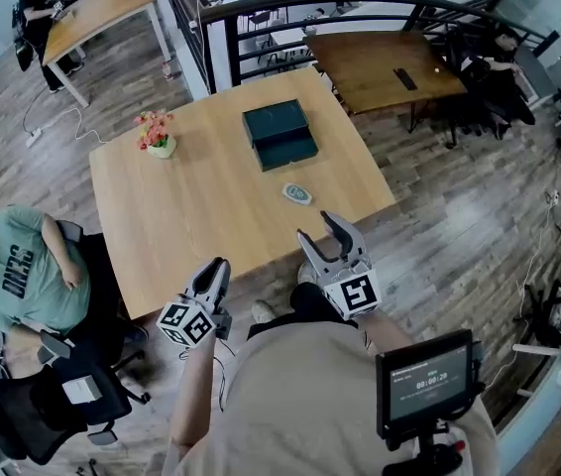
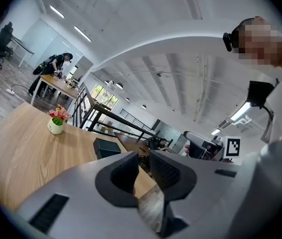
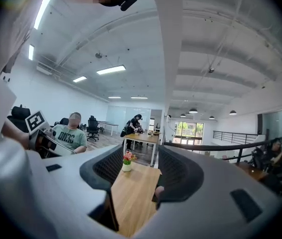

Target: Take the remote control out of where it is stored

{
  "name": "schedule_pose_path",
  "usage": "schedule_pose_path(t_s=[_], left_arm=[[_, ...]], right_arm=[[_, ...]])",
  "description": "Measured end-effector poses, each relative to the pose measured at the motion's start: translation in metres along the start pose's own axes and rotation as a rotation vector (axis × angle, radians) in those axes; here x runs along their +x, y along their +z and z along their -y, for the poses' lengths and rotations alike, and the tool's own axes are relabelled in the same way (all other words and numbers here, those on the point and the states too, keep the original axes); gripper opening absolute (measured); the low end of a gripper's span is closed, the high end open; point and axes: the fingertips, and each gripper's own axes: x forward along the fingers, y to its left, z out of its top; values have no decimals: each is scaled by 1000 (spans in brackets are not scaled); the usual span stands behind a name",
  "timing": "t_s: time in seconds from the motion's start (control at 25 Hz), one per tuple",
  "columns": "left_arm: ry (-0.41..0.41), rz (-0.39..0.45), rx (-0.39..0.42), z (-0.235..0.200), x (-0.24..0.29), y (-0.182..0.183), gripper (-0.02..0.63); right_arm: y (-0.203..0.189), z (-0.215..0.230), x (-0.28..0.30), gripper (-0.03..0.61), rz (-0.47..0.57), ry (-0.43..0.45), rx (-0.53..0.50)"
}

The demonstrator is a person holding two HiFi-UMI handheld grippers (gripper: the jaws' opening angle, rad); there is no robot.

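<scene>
At the left edge of the head view a seated person in a green printed shirt sits beside the table, a square top of pale, smooth wood grain. Near the table's upper left corner stands a small rounded white pot holding pink flowers and some green leaves.

Lower in the frame, at the table's near edge, the left gripper is a grey plastic tool with ribbed black pads and a cube of black-and-white square markers at its base. In its own view the jaws stand almost together, with only a narrow slit between them and nothing in it.

Above the middle of the frame lies a dark green box, flat and rectangular, in two parts set one against the other. The nearer part lies open as a shallow tray with a dark inside, and what it contains cannot be made out.

The remote control is a small pale oval with a darker centre. It lies on the bare wood outside the box, just below and to the right of the box's near edge. It lies above and slightly left of the right gripper, near it but apart, and well apart from the left one.

The right gripper's jaws stand about half open and hold nothing; between them its own view shows only the tabletop and the flower pot.

At the lower right a dark rectangular screen shows pale text.
</scene>
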Motion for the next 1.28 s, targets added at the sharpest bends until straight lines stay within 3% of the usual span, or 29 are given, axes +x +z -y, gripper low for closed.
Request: schedule_pose_path(t_s=[0.28,0.52,0.96,1.28], left_arm=[[10,-24,31,27,11,-22,72],[30,-31,-6,62,35,-33,72],[11,-90,10,140,101,-91,72],[-19,-71,13,194,124,-120,72]], right_arm=[[-34,26,-42,212,-35,-44,40],[-59,49,-62,212,-111,7,113],[-100,106,-119,212,-150,51,87],[-123,136,-162,204,-161,38,118]])
